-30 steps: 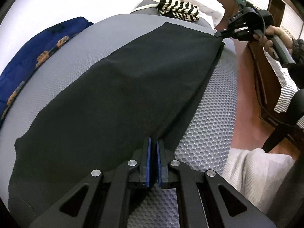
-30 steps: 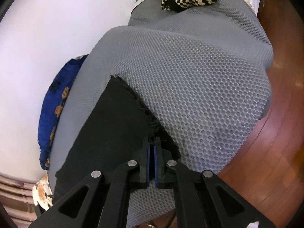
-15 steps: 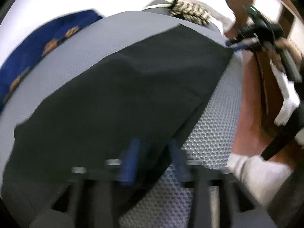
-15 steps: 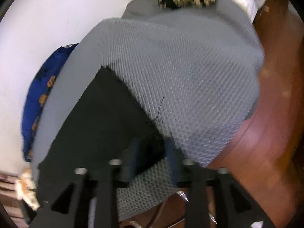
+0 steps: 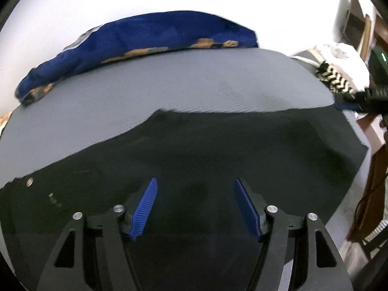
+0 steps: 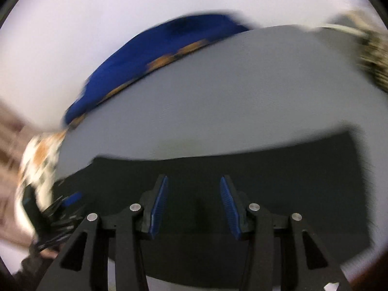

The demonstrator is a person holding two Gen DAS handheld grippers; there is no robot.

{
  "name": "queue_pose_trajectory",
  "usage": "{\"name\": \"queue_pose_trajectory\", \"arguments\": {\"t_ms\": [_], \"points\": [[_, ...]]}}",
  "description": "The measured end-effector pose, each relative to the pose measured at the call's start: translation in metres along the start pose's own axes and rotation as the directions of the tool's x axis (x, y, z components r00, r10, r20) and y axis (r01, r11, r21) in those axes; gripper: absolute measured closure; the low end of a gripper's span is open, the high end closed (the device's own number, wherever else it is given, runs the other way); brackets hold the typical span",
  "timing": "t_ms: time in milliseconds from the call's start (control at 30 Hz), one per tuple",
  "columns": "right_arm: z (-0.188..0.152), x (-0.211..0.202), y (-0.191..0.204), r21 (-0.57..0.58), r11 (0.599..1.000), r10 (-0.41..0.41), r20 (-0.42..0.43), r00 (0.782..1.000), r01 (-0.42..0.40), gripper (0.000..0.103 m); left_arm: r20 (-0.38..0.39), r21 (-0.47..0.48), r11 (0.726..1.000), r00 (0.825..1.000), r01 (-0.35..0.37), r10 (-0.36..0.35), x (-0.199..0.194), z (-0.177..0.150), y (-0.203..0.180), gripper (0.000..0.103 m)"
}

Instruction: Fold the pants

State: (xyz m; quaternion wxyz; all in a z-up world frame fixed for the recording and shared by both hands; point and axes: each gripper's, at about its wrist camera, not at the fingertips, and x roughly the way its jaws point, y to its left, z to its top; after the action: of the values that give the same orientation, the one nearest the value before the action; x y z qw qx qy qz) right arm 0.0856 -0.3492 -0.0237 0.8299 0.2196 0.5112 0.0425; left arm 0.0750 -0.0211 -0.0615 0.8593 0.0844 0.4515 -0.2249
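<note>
The black pants (image 5: 218, 150) are lying flat on the grey bed (image 5: 169, 82), spread out as one long dark strip, so the legs seem to be laid one on the other already; this is a judgement, because the layers are not showing clearly. What is remaining, I think, is folding the strip across its length into a smaller packet. The left gripper (image 5: 195, 206) is hovering over the waist end, where a small metal button (image 5: 29, 182) is visible, and its jaws are standing wide apart, gripping nothing. The right gripper (image 6: 192, 206) is also hanging over the cloth with its jaws spread and empty. In both views the pants are lying directly under and ahead of the jaws. A blue patterned fabric (image 5: 145, 43) is lying at the far edge of the bed, well apart from the pants.
</note>
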Motion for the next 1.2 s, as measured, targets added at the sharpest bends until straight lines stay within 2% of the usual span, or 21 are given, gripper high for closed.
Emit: {"name": "queue_pose_trajectory", "arguments": {"t_ms": [100, 200, 300, 367, 467, 567, 600, 633, 667, 700, 767, 867, 900, 967, 1033, 1100, 1133, 1200], "points": [[0.026, 0.054, 0.051, -0.115, 0.986, 0.109, -0.128, 0.986, -0.124, 0.06, -0.03, -0.003, 1.0, 1.0, -0.003, 0.003, 0.003, -0.012, 0.011, 0.036], [0.045, 0.101, 0.101, -0.216, 0.953, 0.161, -0.244, 0.956, -0.215, 0.06, -0.048, -0.002, 1.0, 0.999, 0.002, -0.002, 0.006, -0.029, 0.014, 0.036], [0.056, 0.136, 0.142, -0.241, 0.921, 0.22, -0.331, 0.918, -0.307, 0.06, -0.034, 0.027, 1.0, 0.999, -0.003, 0.004, 0.001, -0.04, 0.012, 0.036], [0.06, 0.159, 0.164, -0.265, 0.901, 0.228, -0.383, 0.895, -0.342, 0.06, -0.025, 0.029, 1.0, 1.0, 0.005, -0.004, -0.002, -0.046, 0.014, 0.036], [0.065, 0.186, 0.184, -0.301, 0.887, 0.201, -0.433, 0.879, -0.351, 0.06, -0.021, 0.022, 0.999, 1.0, 0.023, -0.023, -0.005, -0.051, 0.015, 0.036], [0.062, 0.205, 0.191, -0.295, 0.874, 0.205, -0.496, 0.843, -0.386, 0.06, -0.019, 0.001, 0.999, 0.999, 0.047, -0.047, -0.006, -0.05, 0.02, 0.036], [0.061, 0.21, 0.193, -0.298, 0.869, 0.204, -0.51, 0.836, -0.394, 0.062, -0.017, -0.004, 0.999, 0.999, 0.052, -0.052, -0.006, -0.05, 0.021, 0.036], [0.061, 0.212, 0.194, -0.291, 0.864, 0.215, -0.523, 0.825, -0.41, 0.073, -0.015, -0.006, 0.998, 0.998, 0.056, -0.056, -0.006, -0.05, 0.022, 0.036], [0.06, 0.216, 0.196, -0.257, 0.857, 0.243, -0.562, 0.791, -0.446, 0.082, -0.013, -0.006, 0.998, 0.998, 0.057, -0.057, -0.008, -0.05, 0.02, 0.036], [0.059, 0.217, 0.197, -0.244, 0.853, 0.251, -0.582, 0.773, -0.461, 0.091, -0.011, -0.007, 0.998, 0.998, 0.057, -0.057, -0.008, -0.05, 0.021, 0.036], [0.06, 0.211, 0.206, -0.287, 0.836, 0.245, -0.568, 0.786, -0.468, 0.095, -0.01, -0.004, 0.998, 0.998, 0.055, -0.055, -0.008, -0.052, 0.019, 0.036], [0.066, 0.201, 0.217, -0.353, 0.829, 0.232, -0.489, 0.841, -0.433, 0.098, 0.002, -0.014, 0.998, 0.998, 0.065, -0.065, -0.009, -0.055, 0.021, 0.036], [0.066, 0.201, 0.22, -0.381, 0.832, 0.21, -0.455, 0.865, -0.403, 0.099, 0.005, -0.017, 0.998, 0.998, 0.068, -0.068, -0.007, -0.053, 0.024, 0.036], [0.065, 0.206, 0.224, -0.43, 0.834, 0.166, -0.403, 0.9, -0.346, 0.1, 0.009, -0.023, 0.997, 0.997, 0.07, -0.07, -0.007, -0.055, 0.025, 0.036], [0.063, 0.211, 0.225, -0.456, 0.835, 0.133, -0.376, 0.917, -0.308, 0.1, 0.011, -0.017, 0.998, 0.998, 0.066, -0.065, -0.008, -0.056, 0.023, 0.036], [0.064, 0.217, 0.223, -0.43, 0.848, 0.144, -0.375, 0.916, -0.309, 0.1, 0.013, -0.01, 0.998, 0.998, 0.06, -0.06, -0.007, -0.056, 0.023, 0.036], [0.065, 0.216, 0.221, -0.422, 0.856, 0.145, -0.359, 0.922, -0.298, 0.1, 0.012, -0.003, 0.998, 0.998, 0.055, -0.055, -0.007, -0.056, 0.022, 0.036], [0.071, 0.211, 0.218, -0.415, 0.876, 0.121, -0.307, 0.944, -0.247, 0.093, 0.004, 0.004, 0.999, 0.999, 0.051, -0.051, -0.006, -0.055, 0.021, 0.035]]}}
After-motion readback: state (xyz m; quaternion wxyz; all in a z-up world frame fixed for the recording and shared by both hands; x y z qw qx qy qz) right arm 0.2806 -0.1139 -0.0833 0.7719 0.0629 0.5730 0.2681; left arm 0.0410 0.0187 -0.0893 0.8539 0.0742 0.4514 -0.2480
